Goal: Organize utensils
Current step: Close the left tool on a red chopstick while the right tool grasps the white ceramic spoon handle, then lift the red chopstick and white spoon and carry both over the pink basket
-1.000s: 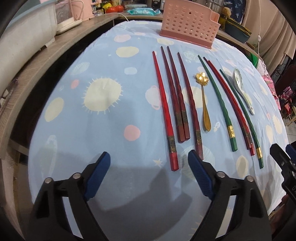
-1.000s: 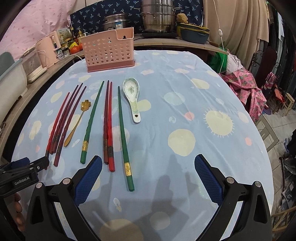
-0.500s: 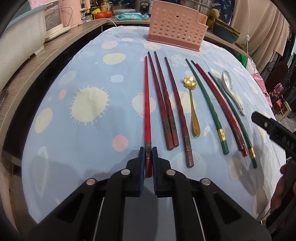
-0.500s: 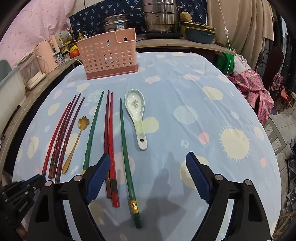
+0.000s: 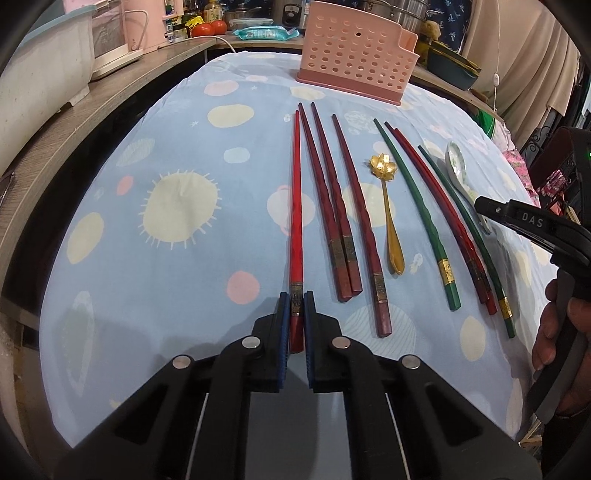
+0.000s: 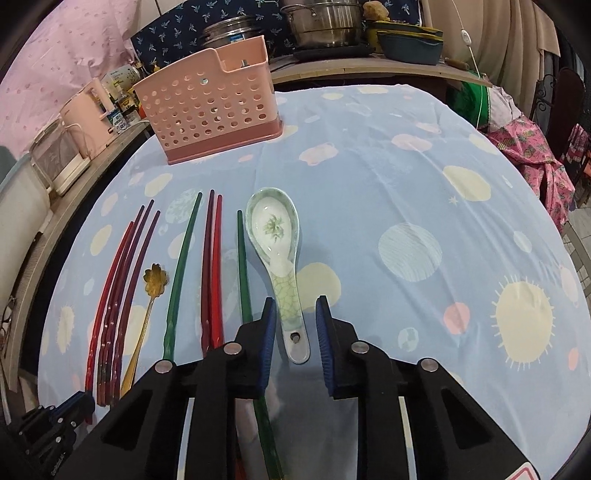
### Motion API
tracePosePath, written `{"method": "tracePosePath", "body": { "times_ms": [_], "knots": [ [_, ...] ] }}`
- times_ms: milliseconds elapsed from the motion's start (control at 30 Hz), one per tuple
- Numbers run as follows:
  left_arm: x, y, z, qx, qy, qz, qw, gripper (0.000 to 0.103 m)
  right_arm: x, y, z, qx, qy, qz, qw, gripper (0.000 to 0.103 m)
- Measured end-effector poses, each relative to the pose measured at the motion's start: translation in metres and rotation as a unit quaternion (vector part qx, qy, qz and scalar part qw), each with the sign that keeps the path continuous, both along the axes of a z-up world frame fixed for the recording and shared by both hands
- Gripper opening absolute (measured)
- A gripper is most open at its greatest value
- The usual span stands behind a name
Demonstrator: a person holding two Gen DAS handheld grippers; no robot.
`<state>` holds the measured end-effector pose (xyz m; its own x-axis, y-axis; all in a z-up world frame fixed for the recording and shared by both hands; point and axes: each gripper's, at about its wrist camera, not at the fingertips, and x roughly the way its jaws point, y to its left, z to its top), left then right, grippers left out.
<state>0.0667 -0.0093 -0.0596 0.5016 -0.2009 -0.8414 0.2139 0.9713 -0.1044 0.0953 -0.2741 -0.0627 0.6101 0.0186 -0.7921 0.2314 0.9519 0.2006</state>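
My left gripper (image 5: pixel 295 301) is shut on the thick end of the leftmost red chopstick (image 5: pixel 295 206), which lies on the blue cloth. Beside it lie three dark red chopsticks (image 5: pixel 334 206), a gold flower spoon (image 5: pixel 388 206), green chopsticks (image 5: pixel 417 206) and more red ones (image 5: pixel 443 210). My right gripper (image 6: pixel 294 308) is open, its pads (image 6: pixel 266 325) on either side of the handle of the white ceramic spoon (image 6: pixel 277 236), not touching it. The pink perforated utensil holder (image 6: pixel 210 107) stands upright at the far side; it also shows in the left wrist view (image 5: pixel 354 48).
A wooden counter (image 5: pixel 74 122) runs along the left with white and pink appliances (image 5: pixel 110 37). Steel pots (image 6: pixel 321 22) and a teal dish (image 6: pixel 410 40) sit behind the table. A pink cloth (image 6: pixel 532 155) hangs at the right edge.
My left gripper closed on the red chopstick's end and stays there. My right gripper moved forward over the ceramic spoon's handle and its jaws narrowed around it.
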Motion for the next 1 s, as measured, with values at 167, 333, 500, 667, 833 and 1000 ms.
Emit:
{"method": "tracePosePath", "body": {
  "times_ms": [167,333,500,667,833,1000],
  "knots": [
    [0.000,0.002,0.000,-0.009,0.001,0.004,1.0000,0.007,0.001,0.000,-0.007,0.014,-0.002,0.006,1.000,0.015],
    [-0.001,0.005,0.001,-0.014,-0.002,0.012,0.9998,0.007,-0.003,0.000,-0.006,0.018,-0.007,0.009,1.000,0.013],
    [-0.002,0.011,0.002,-0.014,-0.003,0.022,0.9997,0.007,-0.013,0.002,0.002,0.012,-0.021,0.012,1.000,0.012],
    [-0.003,0.019,0.008,-0.015,-0.005,0.034,0.9993,0.007,-0.024,0.000,0.016,0.014,-0.036,0.009,0.999,0.012],
    [-0.005,0.027,0.019,-0.017,-0.018,0.042,0.9988,0.007,-0.032,-0.004,0.028,0.017,-0.050,0.003,0.999,0.012],
    [-0.003,0.035,0.040,-0.025,-0.038,0.049,0.9978,0.007,-0.035,-0.008,0.039,0.020,-0.063,-0.001,0.998,0.012]
  ]
}}
